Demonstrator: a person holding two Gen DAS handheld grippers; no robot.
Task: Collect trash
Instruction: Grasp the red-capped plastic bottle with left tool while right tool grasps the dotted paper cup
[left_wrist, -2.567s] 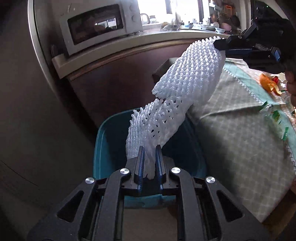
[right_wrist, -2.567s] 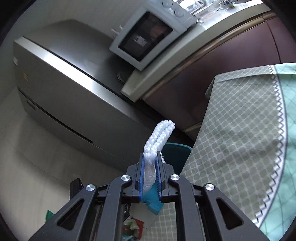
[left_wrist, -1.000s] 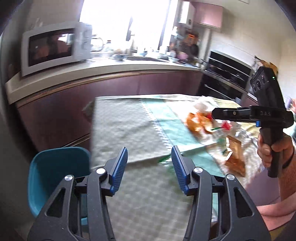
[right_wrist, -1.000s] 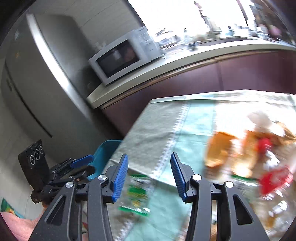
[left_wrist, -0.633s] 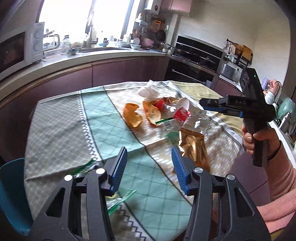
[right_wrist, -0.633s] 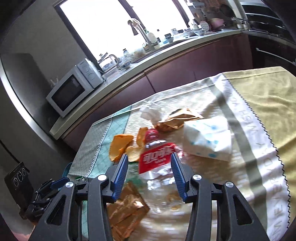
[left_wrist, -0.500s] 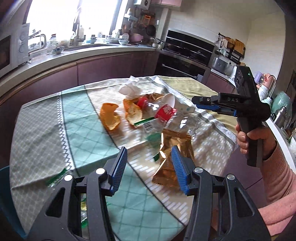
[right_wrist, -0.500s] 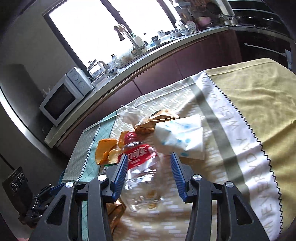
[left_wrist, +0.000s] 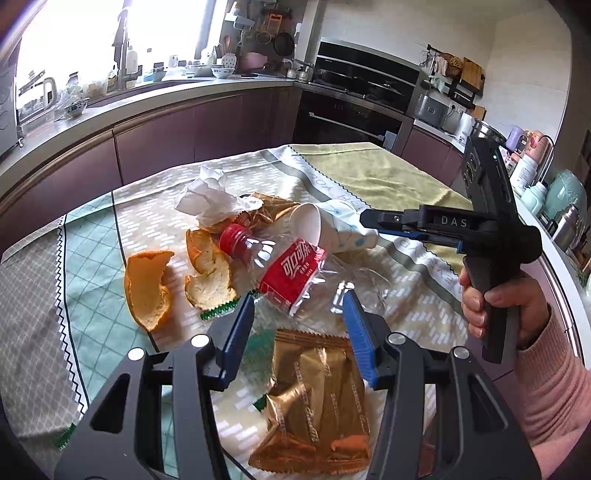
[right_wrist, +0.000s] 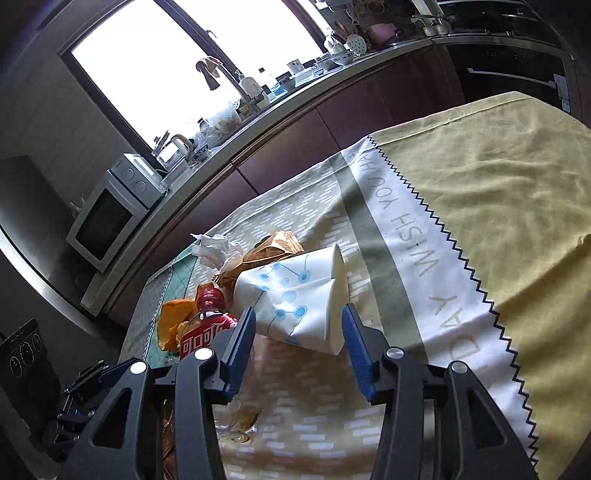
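Trash lies on the tablecloth: a crushed clear bottle with a red label (left_wrist: 295, 269), orange peels (left_wrist: 147, 284), a crumpled tissue (left_wrist: 207, 199), a gold wrapper (left_wrist: 317, 398) and crushed white paper cups with blue dots (left_wrist: 328, 229). My left gripper (left_wrist: 299, 314) is open and empty, just above the near end of the bottle and the gold wrapper. My right gripper (right_wrist: 297, 332) is open and empty, its jaws standing either side of the paper cups (right_wrist: 295, 295). It shows in the left wrist view (left_wrist: 369, 219) beside the cups. The bottle (right_wrist: 207, 328) lies left of them.
The table carries a green, white and yellow patterned cloth (right_wrist: 480, 192). A kitchen counter (left_wrist: 147, 92) with a sink and dishes runs behind it. A microwave (right_wrist: 110, 214) stands at the left. Ovens (left_wrist: 362, 96) are at the back right.
Both grippers let go of the white foam net over the teal bin, opened, and swung over to the table. The left now hovers at the bottle, the right at the paper cups.
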